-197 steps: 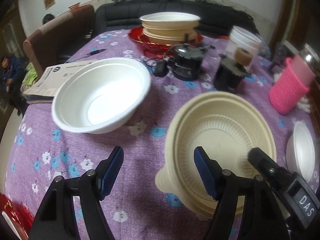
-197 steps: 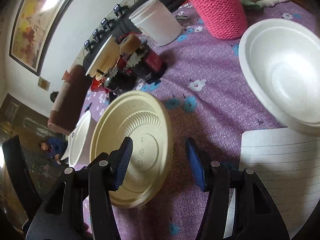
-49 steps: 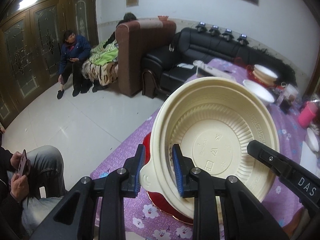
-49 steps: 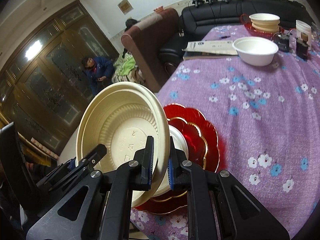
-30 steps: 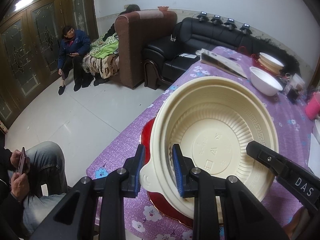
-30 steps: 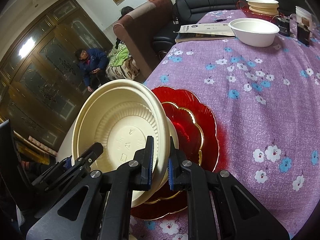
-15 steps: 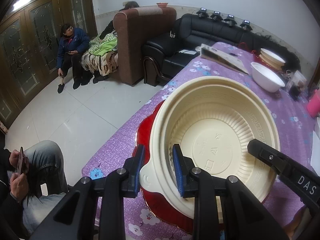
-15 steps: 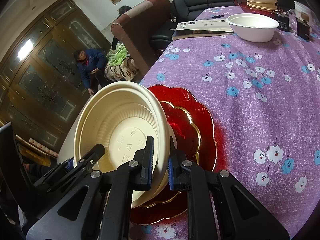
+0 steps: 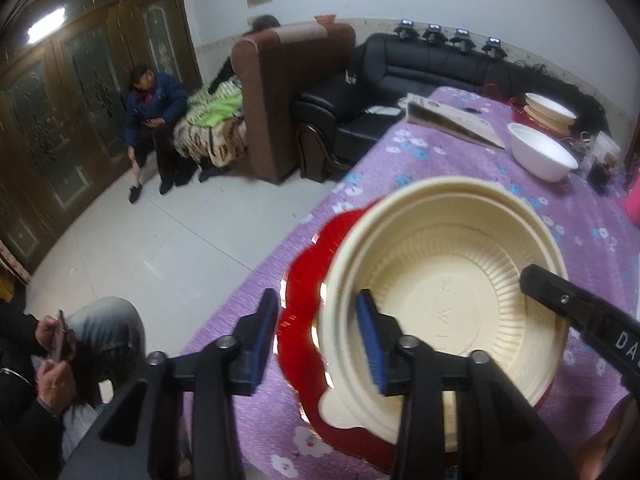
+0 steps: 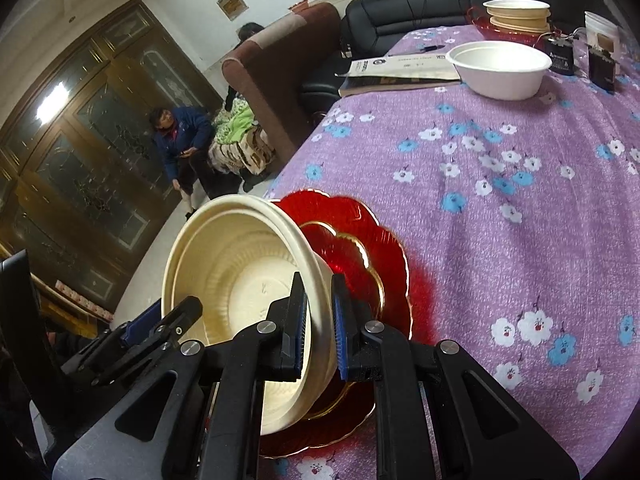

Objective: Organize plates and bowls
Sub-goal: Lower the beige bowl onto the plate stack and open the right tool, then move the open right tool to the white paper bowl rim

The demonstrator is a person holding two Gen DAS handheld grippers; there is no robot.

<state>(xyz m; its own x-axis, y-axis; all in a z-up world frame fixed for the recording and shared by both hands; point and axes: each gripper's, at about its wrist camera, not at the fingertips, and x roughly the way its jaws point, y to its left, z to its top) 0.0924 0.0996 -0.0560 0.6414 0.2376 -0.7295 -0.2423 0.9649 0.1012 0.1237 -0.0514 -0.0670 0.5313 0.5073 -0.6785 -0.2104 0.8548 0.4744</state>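
Note:
A cream ribbed bowl [image 9: 440,280] [image 10: 240,264] leans tilted on a stack of red scalloped plates [image 9: 304,288] [image 10: 360,232] at the near corner of the purple table. My left gripper [image 9: 318,344] straddles the bowl's near rim and its jaws are opening: the left pad stands off the rim and nothing is pinched. In the right wrist view the left gripper [image 10: 160,328] shows at the bowl's far rim. My right gripper [image 10: 320,328] is shut on the opposite rim, one pad inside and one outside. Its black finger [image 9: 580,312] shows in the left wrist view.
Further along the flowered cloth [image 10: 520,184] stand a white bowl [image 9: 540,152] [image 10: 500,68], a booklet [image 9: 452,120] [image 10: 400,68] and a stack of cream bowls [image 9: 548,110] [image 10: 516,12]. The table edge runs just left of the red plates. A seated person [image 9: 152,120] and a hand holding a phone [image 9: 60,340] are beyond it.
My left gripper's jaws have spread apart and let go of the bowl's rim. The bowl has sunk lower onto the red plates. My right gripper keeps its grip.

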